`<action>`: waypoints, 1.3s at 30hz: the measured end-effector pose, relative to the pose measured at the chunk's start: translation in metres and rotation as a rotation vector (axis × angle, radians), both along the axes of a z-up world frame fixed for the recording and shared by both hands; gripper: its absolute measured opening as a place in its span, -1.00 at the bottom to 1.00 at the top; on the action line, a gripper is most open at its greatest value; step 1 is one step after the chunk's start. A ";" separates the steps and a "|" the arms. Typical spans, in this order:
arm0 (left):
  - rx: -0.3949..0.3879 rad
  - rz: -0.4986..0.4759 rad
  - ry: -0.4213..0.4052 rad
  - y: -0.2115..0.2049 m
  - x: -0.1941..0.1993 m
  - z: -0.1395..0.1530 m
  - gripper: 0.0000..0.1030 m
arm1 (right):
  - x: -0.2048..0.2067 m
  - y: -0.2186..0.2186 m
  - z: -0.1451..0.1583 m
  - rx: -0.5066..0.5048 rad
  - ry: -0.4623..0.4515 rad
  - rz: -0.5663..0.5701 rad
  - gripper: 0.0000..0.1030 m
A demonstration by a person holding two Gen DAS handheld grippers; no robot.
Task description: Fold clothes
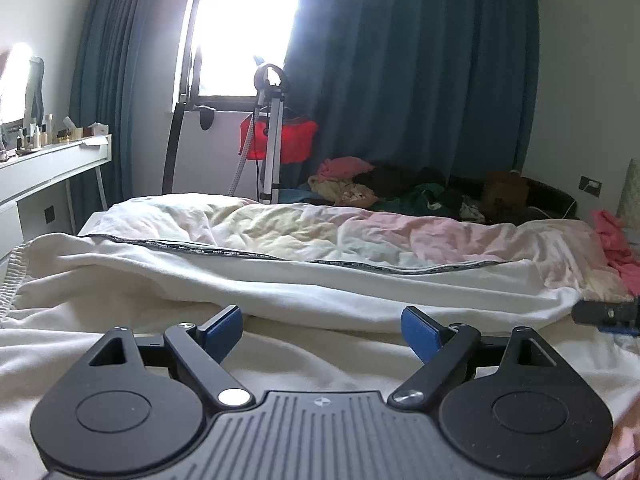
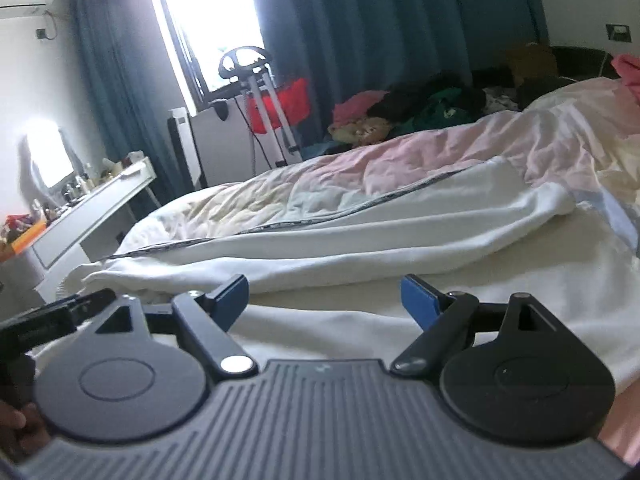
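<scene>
White fabric, the garment [image 1: 280, 284], is lying folded lengthwise on the bed [image 1: 360, 232]. Both the left claw [image 1: 322, 330] and right claw [image 2: 324, 300] are hovering spread and empty, probably lining up another fold.

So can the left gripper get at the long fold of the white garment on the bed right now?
Probably yes. The left gripper is open and empty, and the white garment lies just ahead of its fingers with only flat bedding between. The right gripper sits off to the side, clear of that path.
</scene>
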State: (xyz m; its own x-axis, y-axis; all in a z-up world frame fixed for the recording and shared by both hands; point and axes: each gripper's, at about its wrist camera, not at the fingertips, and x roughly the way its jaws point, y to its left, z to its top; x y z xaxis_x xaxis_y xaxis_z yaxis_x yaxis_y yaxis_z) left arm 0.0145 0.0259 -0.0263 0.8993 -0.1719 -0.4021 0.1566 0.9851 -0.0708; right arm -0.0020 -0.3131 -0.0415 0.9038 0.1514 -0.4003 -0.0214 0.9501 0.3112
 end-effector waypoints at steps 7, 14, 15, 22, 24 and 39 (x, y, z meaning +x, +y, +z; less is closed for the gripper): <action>0.025 0.036 0.039 -0.001 0.000 -0.010 0.72 | -0.016 0.003 0.010 0.036 -0.211 0.005 0.65; 0.031 0.099 0.091 0.007 0.006 -0.014 0.72 | -0.023 -0.015 0.008 0.097 -0.280 -0.027 0.65; 0.030 0.108 0.099 0.009 0.007 -0.014 0.72 | -0.021 -0.016 0.008 0.095 -0.267 -0.030 0.65; 0.038 0.181 0.277 0.036 0.028 -0.010 0.72 | -0.013 -0.023 0.007 0.077 -0.181 -0.056 0.65; 0.013 0.234 0.329 0.056 0.030 -0.004 0.72 | -0.013 -0.029 0.005 0.135 -0.169 -0.050 0.65; -0.628 0.878 0.729 0.267 -0.030 -0.005 0.72 | -0.023 -0.068 -0.003 0.288 -0.119 -0.236 0.56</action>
